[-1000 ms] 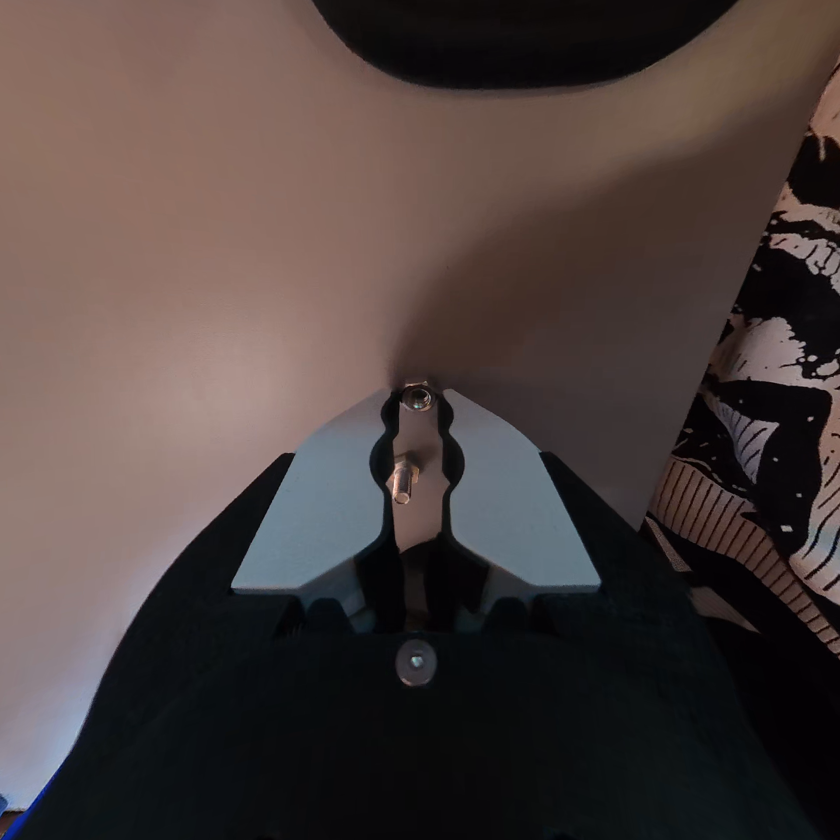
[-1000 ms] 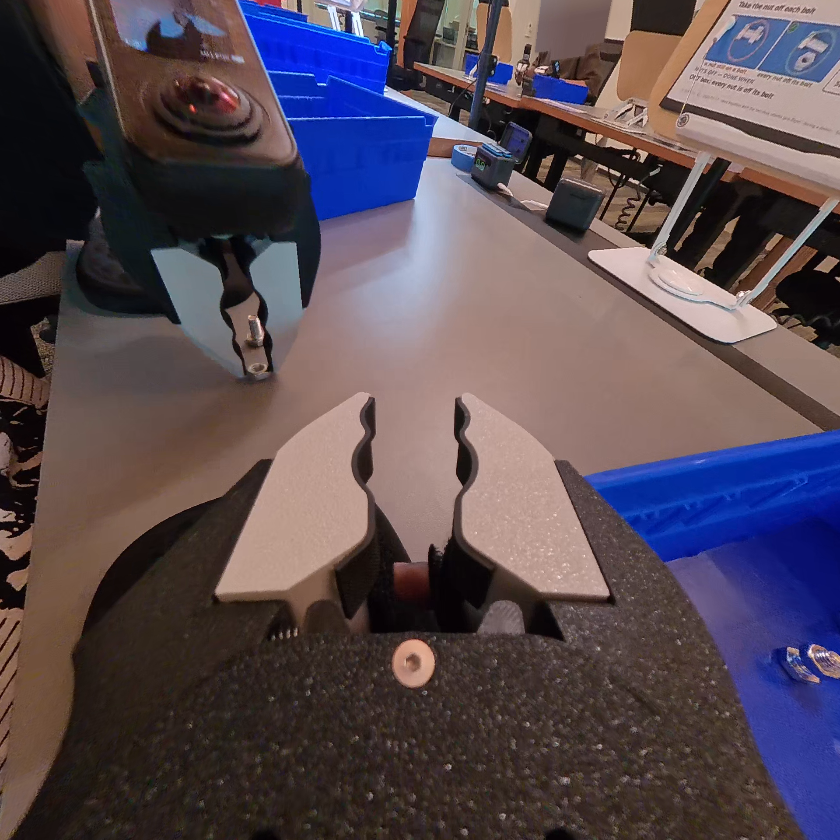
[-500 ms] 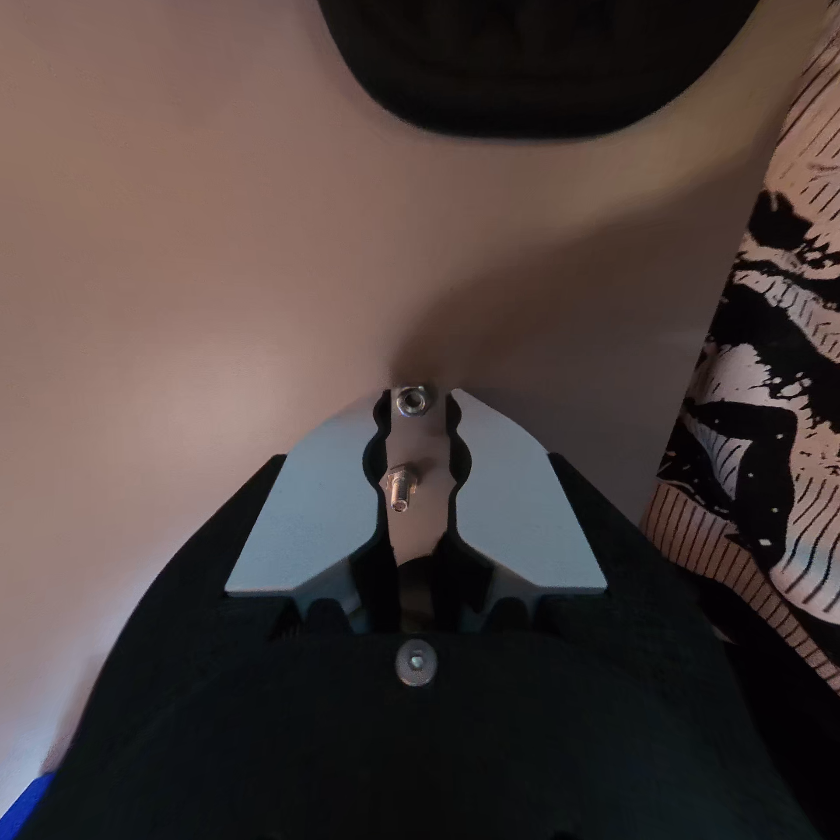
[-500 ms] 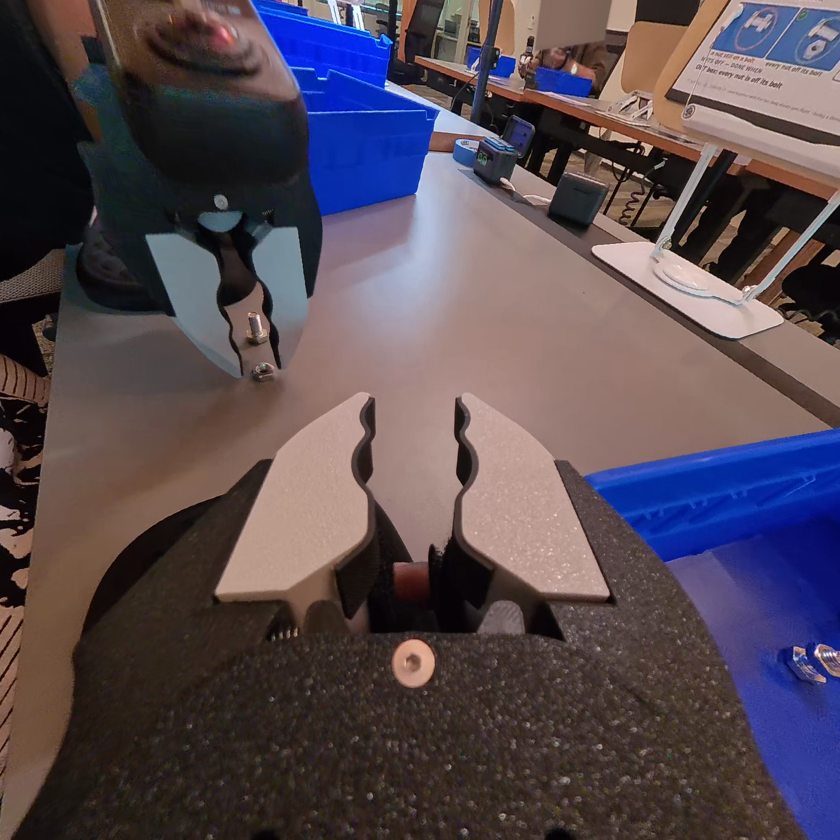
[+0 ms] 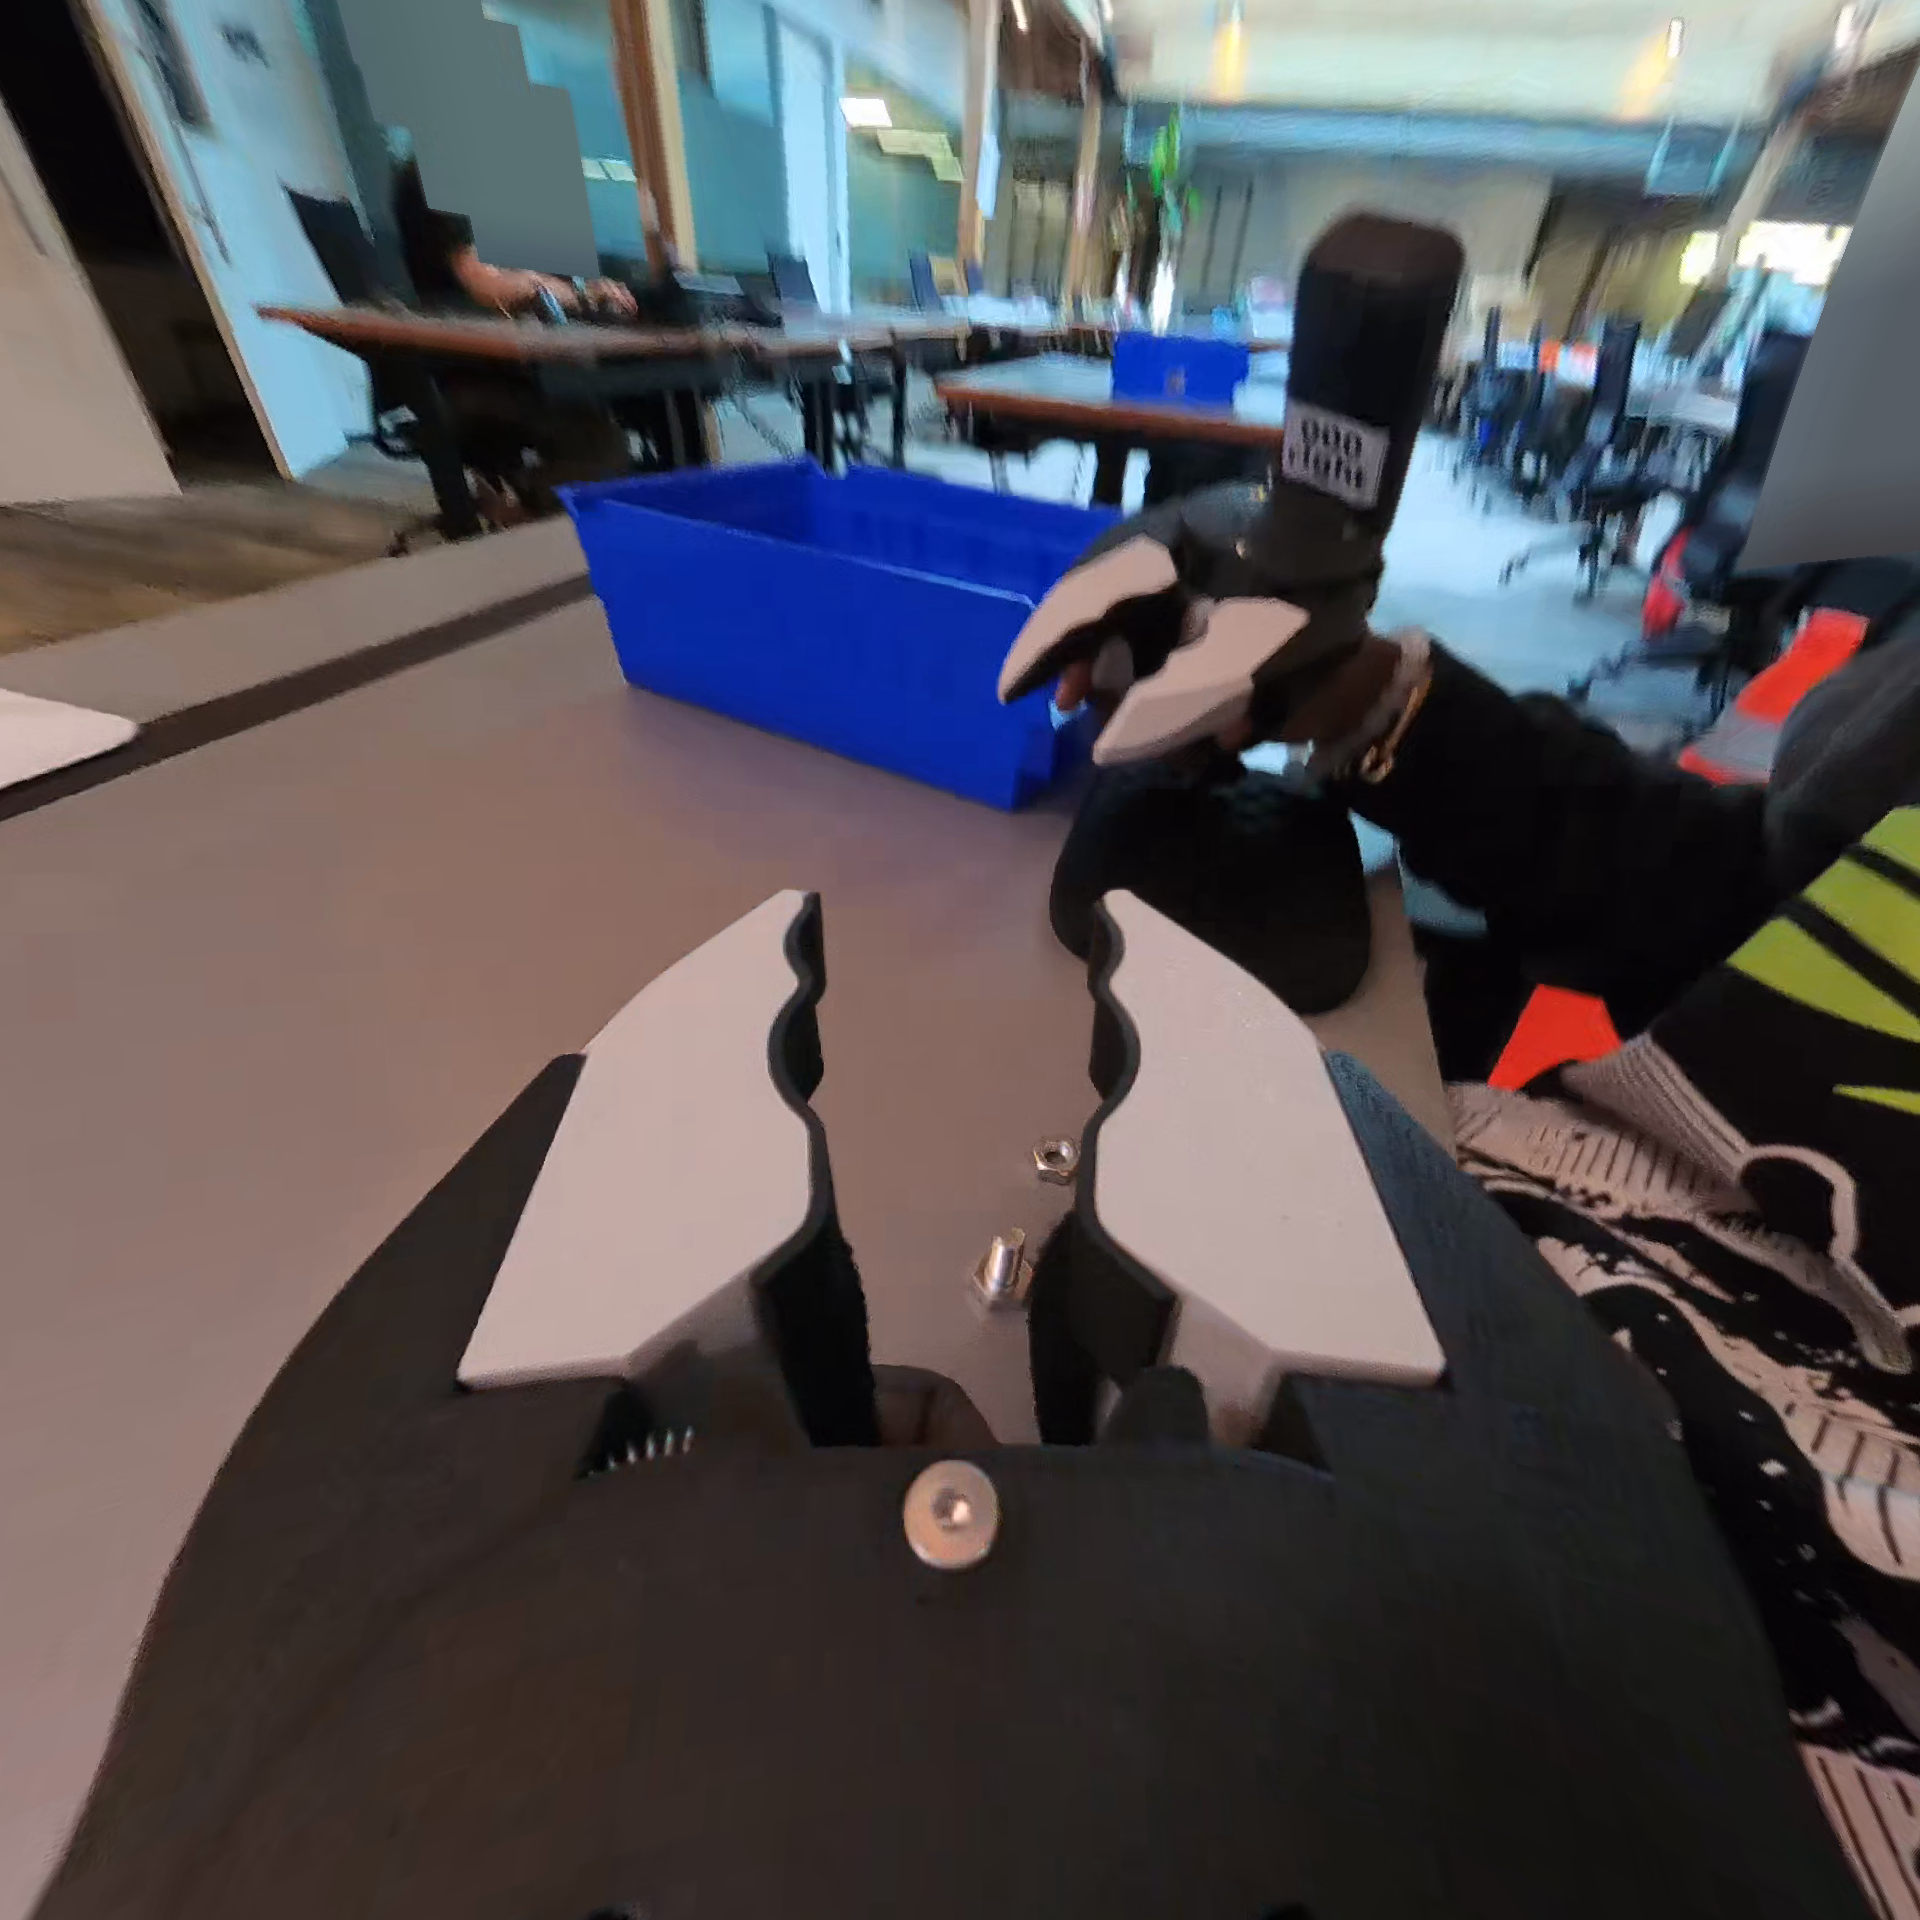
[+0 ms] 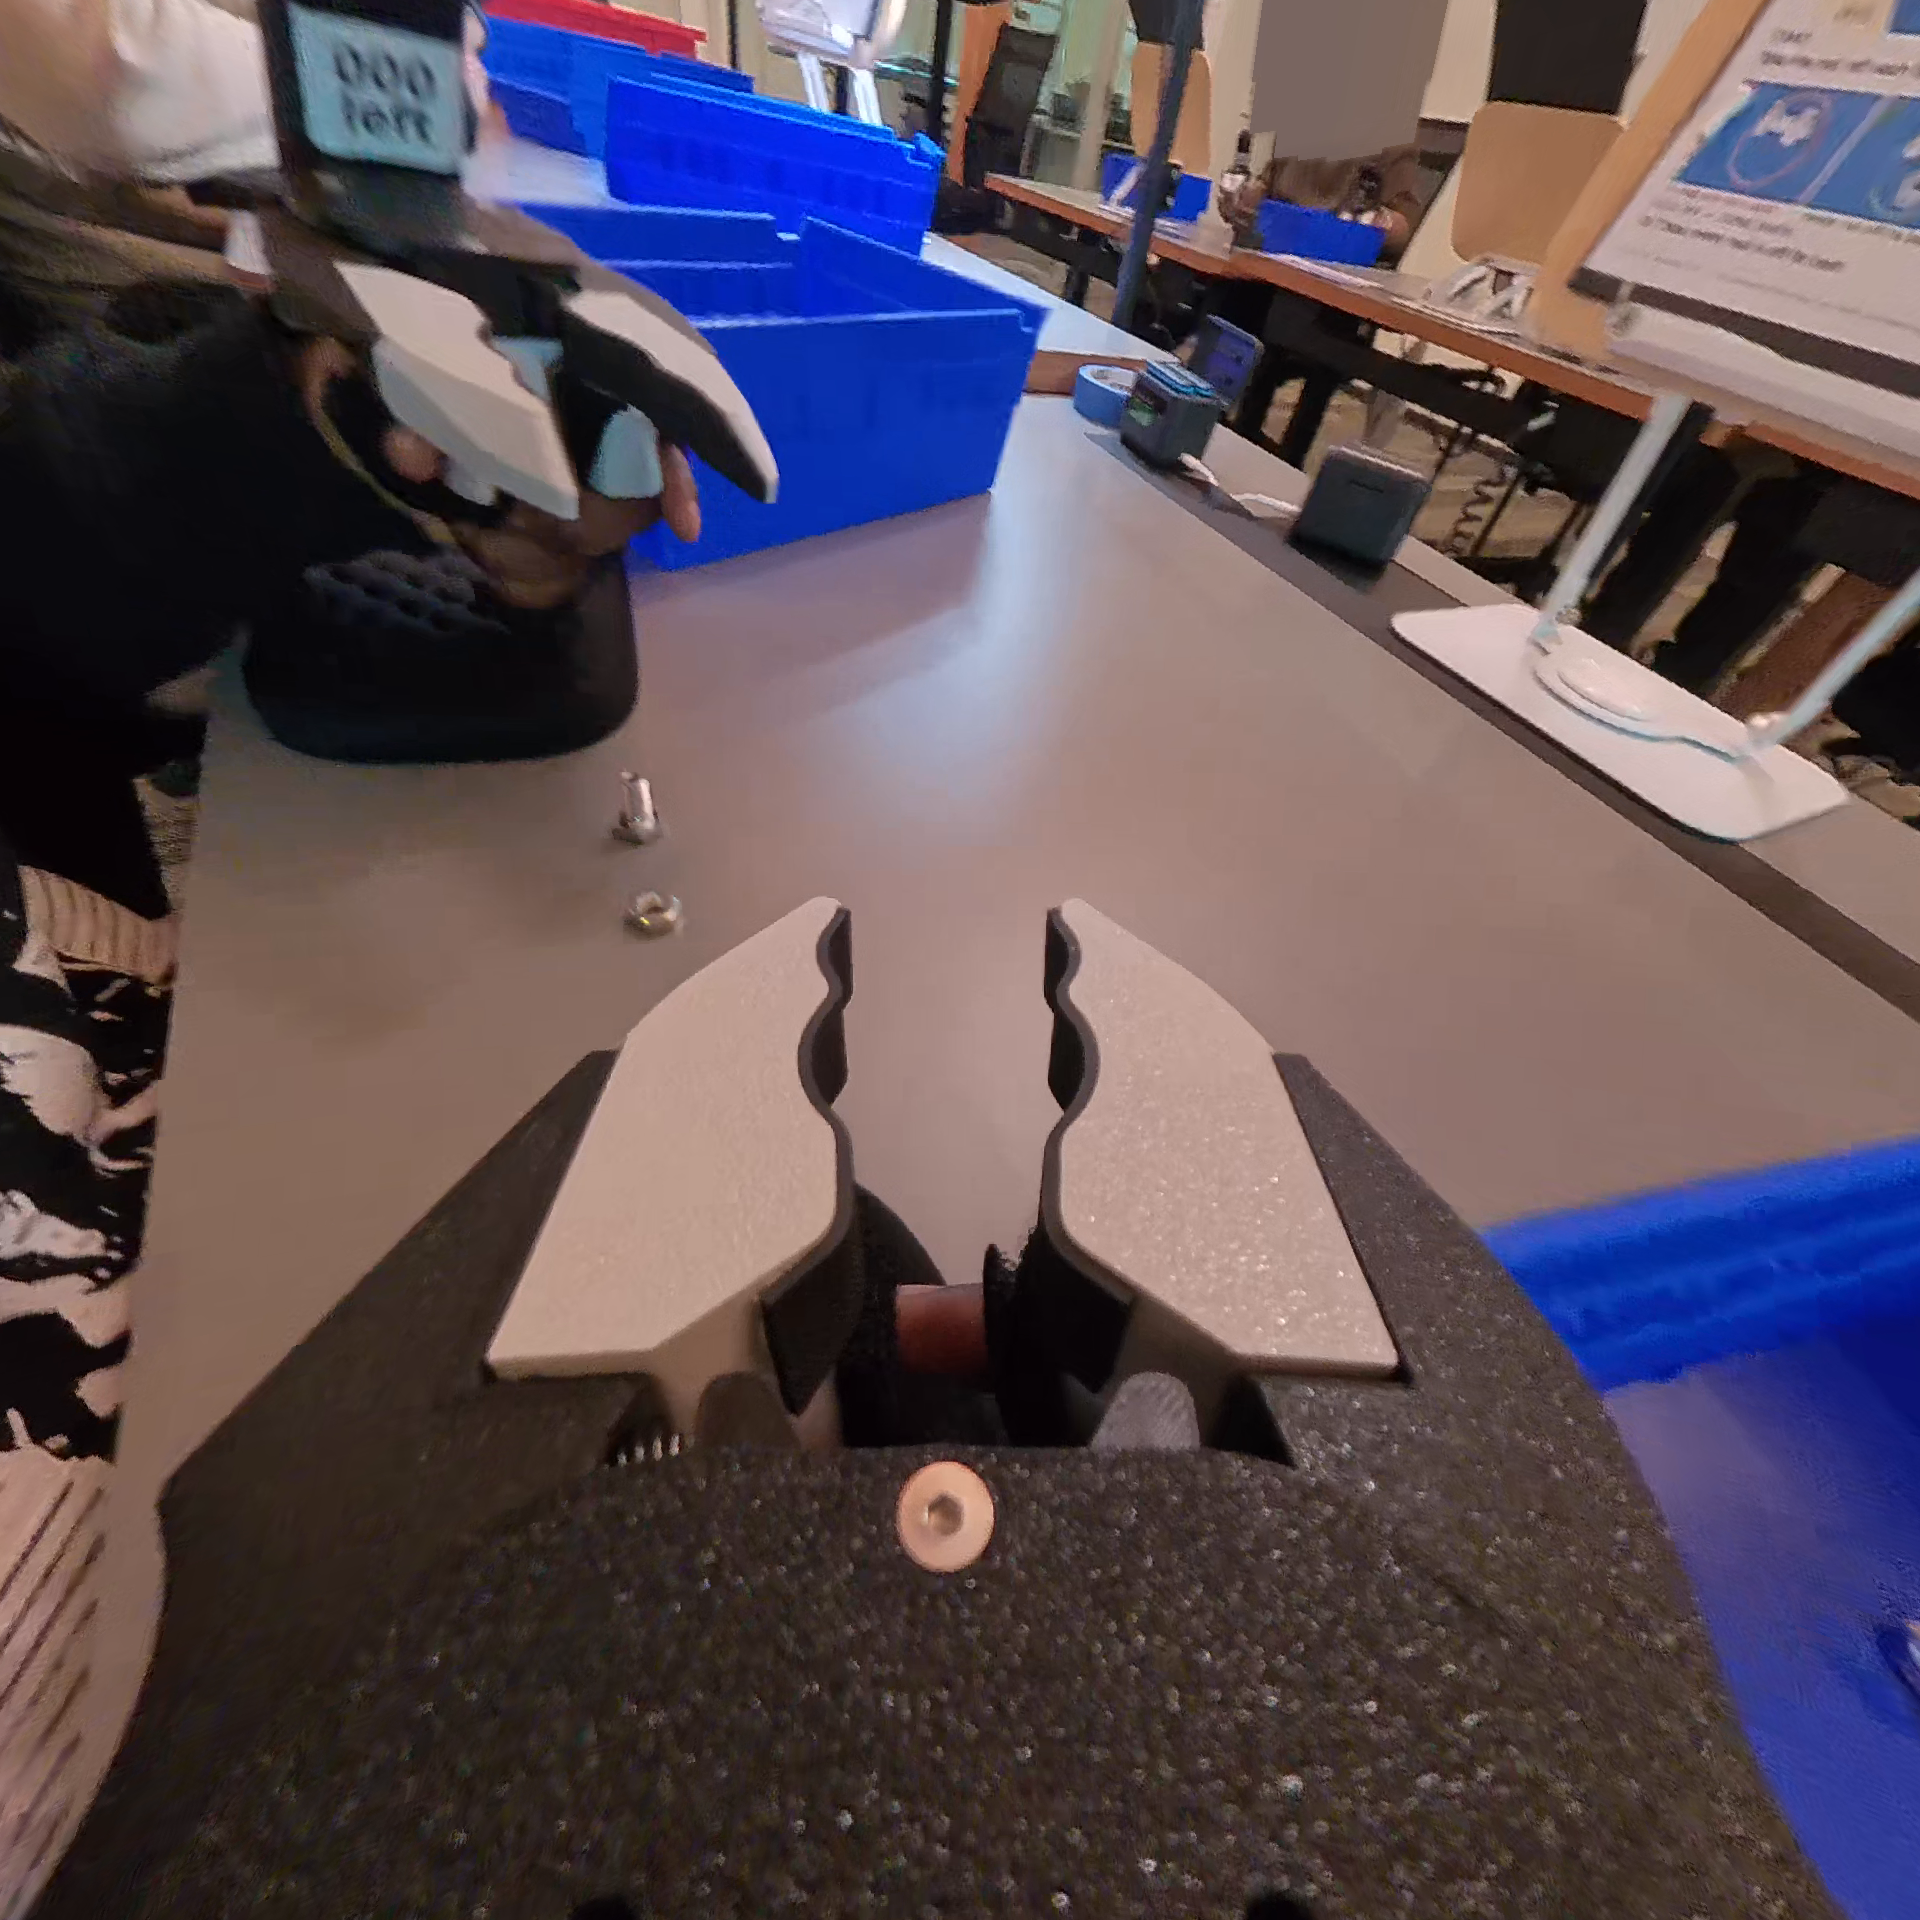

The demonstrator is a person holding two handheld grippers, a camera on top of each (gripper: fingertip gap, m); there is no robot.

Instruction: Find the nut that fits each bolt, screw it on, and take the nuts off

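Grey laminate fills your left wrist view: the long matte tabletop (image 5: 364, 883) runs ahead of your left gripper (image 5: 956, 914), whose two pale grey fingers stand spread apart with nothing between the pads. Beneath that gap, close to the right finger, a small silver hex nut (image 5: 1057, 1158) lies flat on the table, and just nearer the camera a short silver bolt (image 5: 1003, 1265) stands on its head, thread up, apart from the nut. Farther off sits a blue plastic bin (image 5: 831, 623), and your right gripper (image 5: 1081, 696) hangs in the air beside it, above a black padded rest (image 5: 1226, 894).

In your right wrist view, your right gripper (image 6: 945, 925) also stands spread and bare above the grey tabletop (image 6: 1143, 790). The hex nut (image 6: 651, 912) lies just left of its left fingertip; the bolt (image 6: 636, 805) stands upright a little beyond it. Your left gripper (image 6: 665, 468) is lifted clear at upper left, fingers parted, well away from both pieces. A second blue bin (image 6: 1714, 1247) sits at the right edge.
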